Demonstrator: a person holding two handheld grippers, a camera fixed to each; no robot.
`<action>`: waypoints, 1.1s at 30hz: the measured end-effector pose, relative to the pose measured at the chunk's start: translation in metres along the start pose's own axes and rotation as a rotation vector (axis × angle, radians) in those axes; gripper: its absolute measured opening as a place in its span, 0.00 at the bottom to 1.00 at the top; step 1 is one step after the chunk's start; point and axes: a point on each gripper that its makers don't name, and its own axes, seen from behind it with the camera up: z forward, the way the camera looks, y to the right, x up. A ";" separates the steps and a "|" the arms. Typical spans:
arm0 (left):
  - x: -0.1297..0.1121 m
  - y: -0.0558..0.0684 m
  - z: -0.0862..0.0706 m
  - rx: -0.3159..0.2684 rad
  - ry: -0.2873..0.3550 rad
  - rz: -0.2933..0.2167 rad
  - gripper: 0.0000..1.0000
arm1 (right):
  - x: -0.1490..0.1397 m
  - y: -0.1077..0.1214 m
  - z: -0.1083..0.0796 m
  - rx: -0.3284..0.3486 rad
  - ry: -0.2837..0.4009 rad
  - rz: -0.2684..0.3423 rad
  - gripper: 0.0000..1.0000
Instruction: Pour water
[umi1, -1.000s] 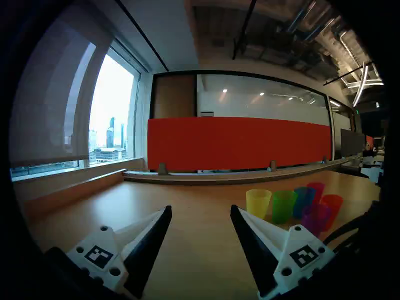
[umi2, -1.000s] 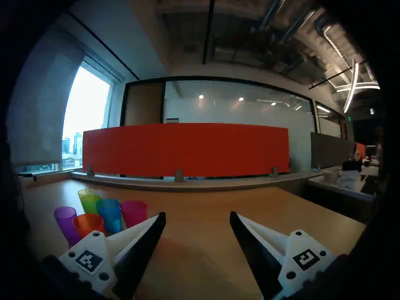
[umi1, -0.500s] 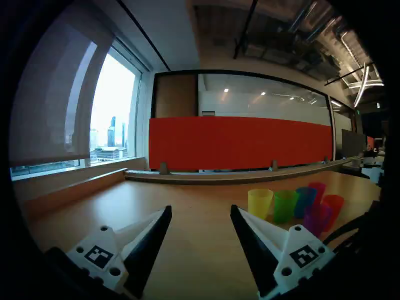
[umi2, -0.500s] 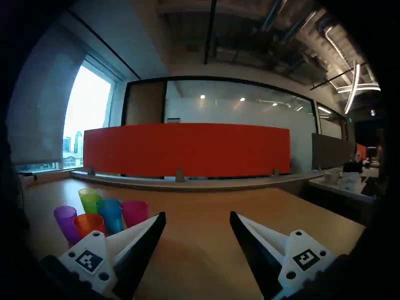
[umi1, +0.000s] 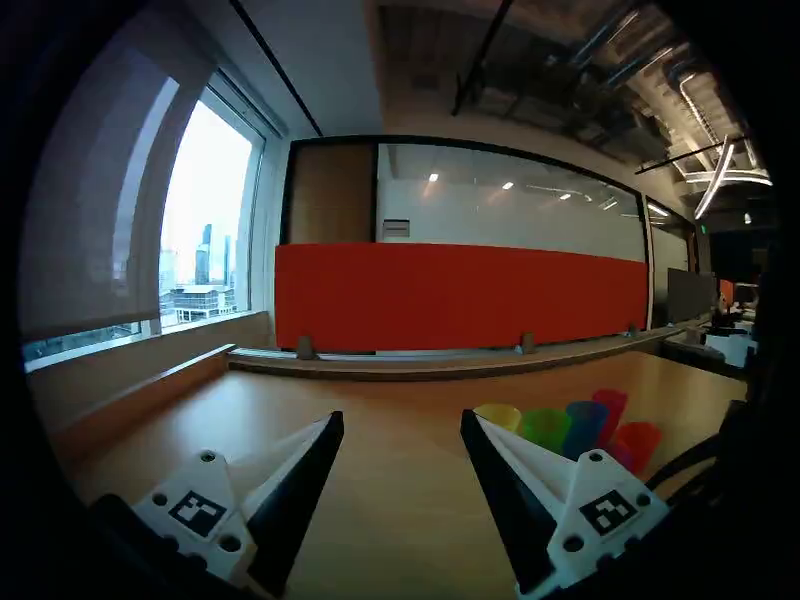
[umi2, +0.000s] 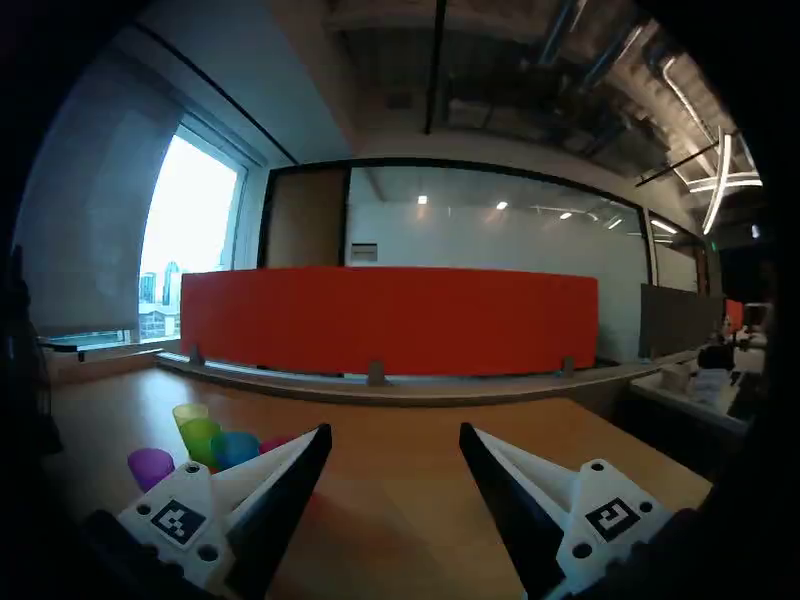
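Nothing's poured yet: my left tool (umi1: 400, 420) and right tool (umi2: 393, 430) gape wide and empty, colored cups (umi1: 580, 425) sit untouched between them.

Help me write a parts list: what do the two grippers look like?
The left gripper and right gripper look alike. Each has two pointed, wedge-shaped fingers, black on the inner faces, with white outer shells that carry screw holes and a square black-and-white marker. A black cable runs beside the left gripper's right-hand finger.
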 end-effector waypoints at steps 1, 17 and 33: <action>0.003 0.000 0.001 -0.006 -0.003 0.002 0.87 | 0.005 0.000 0.001 0.004 0.000 0.001 0.99; 0.047 0.011 0.013 -0.076 -0.059 -0.055 0.87 | 0.067 0.001 0.012 0.041 -0.030 0.042 0.99; 0.100 0.008 0.020 -0.085 -0.039 -0.018 0.87 | 0.095 0.000 0.020 0.056 -0.049 0.028 0.99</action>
